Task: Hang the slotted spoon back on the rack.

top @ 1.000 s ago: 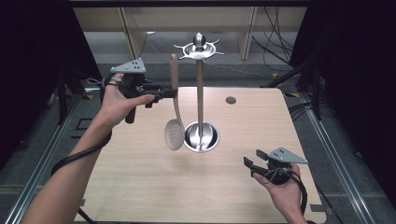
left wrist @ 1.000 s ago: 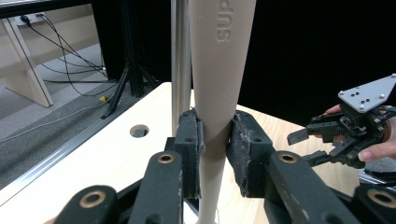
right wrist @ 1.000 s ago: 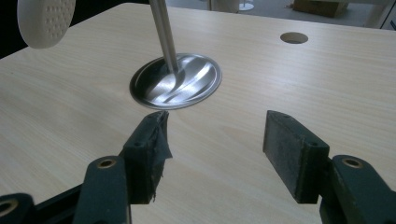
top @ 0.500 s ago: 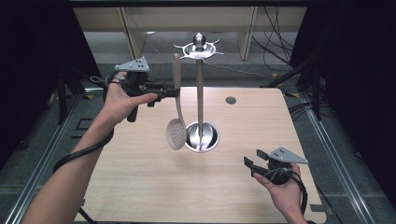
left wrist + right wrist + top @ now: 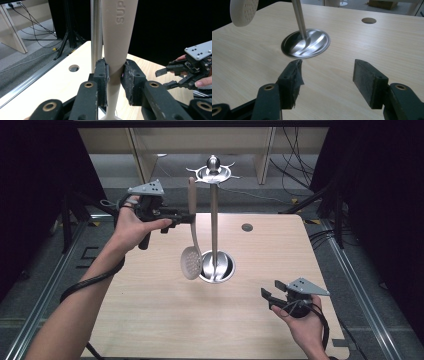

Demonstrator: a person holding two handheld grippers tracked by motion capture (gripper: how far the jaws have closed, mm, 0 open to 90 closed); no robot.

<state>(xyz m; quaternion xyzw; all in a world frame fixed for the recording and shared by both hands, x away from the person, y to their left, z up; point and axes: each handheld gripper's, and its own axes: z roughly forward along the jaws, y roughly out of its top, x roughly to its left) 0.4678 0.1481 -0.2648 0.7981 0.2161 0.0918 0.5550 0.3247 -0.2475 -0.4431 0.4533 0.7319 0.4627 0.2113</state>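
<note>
In the high view, the left forearm reaches in from 7 o'clock to the upper left of the desk (image 5: 150, 320), the hand raised above the desk edge. The left gripper (image 5: 184, 217) points toward 3 o'clock and is clamped on the handle of a beige slotted spoon (image 5: 191, 262). The spoon hangs upright, its round perforated head low at 6 o'clock from the gripper, above the desk, just to the 9 o'clock side of a metal stand (image 5: 215, 220). The stand's pole rises from a round steel base to a ring of hooks at the top. The right hand (image 5: 305, 320) rests low at 5 o'clock of the desk, and the right gripper (image 5: 267, 297) points toward 9 o'clock with its jaws apart, holding nothing.

In the left gripper view, the two black jaws press on the spoon's (image 5: 117, 37) handle from both sides; the stand's pole (image 5: 96, 32) stands just behind it at 11 o'clock. The right gripper (image 5: 165, 77) shows at 3 o'clock, parted.

In the right gripper view, the jaws stand wide apart over bare desk (image 5: 367, 42). The stand's base (image 5: 312, 46) lies at 12 o'clock from them, the spoon's head (image 5: 244, 11) at 10 o'clock.
</note>
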